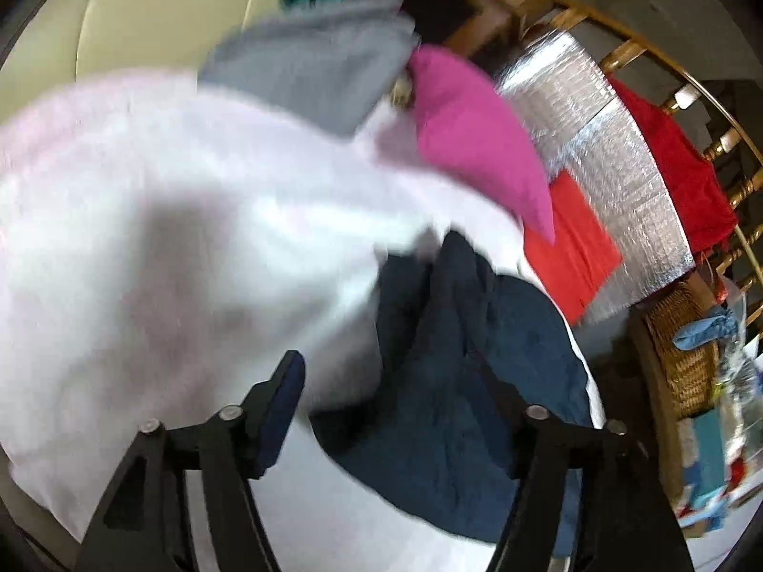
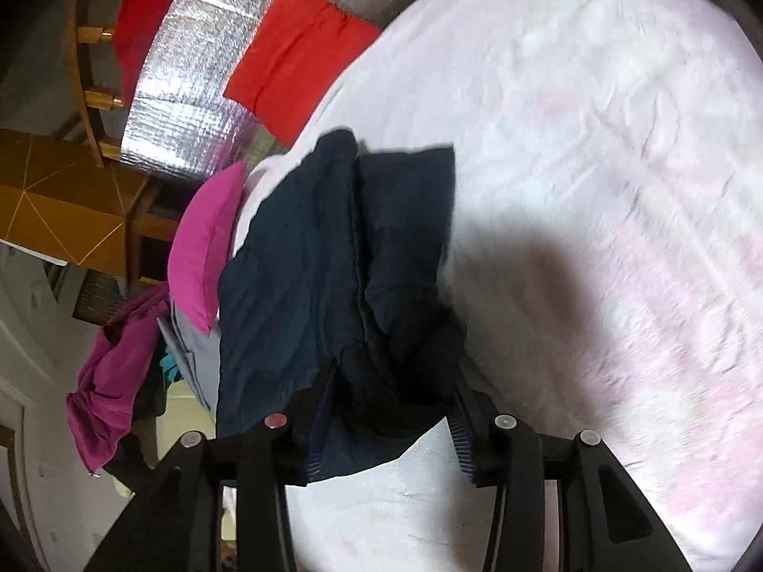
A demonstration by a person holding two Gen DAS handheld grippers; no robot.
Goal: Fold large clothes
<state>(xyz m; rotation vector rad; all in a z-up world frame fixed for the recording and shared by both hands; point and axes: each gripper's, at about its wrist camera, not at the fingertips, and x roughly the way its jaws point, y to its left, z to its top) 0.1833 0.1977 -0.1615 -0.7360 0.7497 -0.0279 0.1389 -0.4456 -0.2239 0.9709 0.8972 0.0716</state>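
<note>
- Between the right tongs (image 2: 388, 422), a bunched fold of the navy garment (image 2: 305, 257) sits between the two fingers; whether the pads press on it or it merely lies there is hard to tell, as dark cloth hides the inner faces.
- Ahead of those tongs the garment stretches away over the white bed sheet (image 2: 596, 143), doubled along a centre seam, which looks like a fold partly made.
- At the left tongs (image 1: 410, 381), the fingers stand apart, and only the left pad (image 1: 281, 410) shows bare; the opposite finger is lost against the navy cloth, so I cannot tell whether this pair grips the cloth or only straddles it.
- Beyond the left tongs the same garment (image 1: 453, 381) lies crumpled on the sheet (image 1: 167, 190). Both tools at one end of it suggests they mean to lift and spread it together.
- Further out, beyond the garment's far end, a magenta pillow (image 2: 205, 243) lies at the edge of the bed, with a grey cloth (image 1: 314, 62) beside it, apparently pushed aside to leave folding space.
- Past the bed edge a folded orange-red piece (image 2: 295, 57) rests on a silver foil mat (image 2: 186, 95), likely a pile of finished items.
- Motion blur smears the left view; a shadow darkens the sheet near both tools, and the wicker basket (image 1: 677, 338) at the rim is cut off and distorted.
</note>
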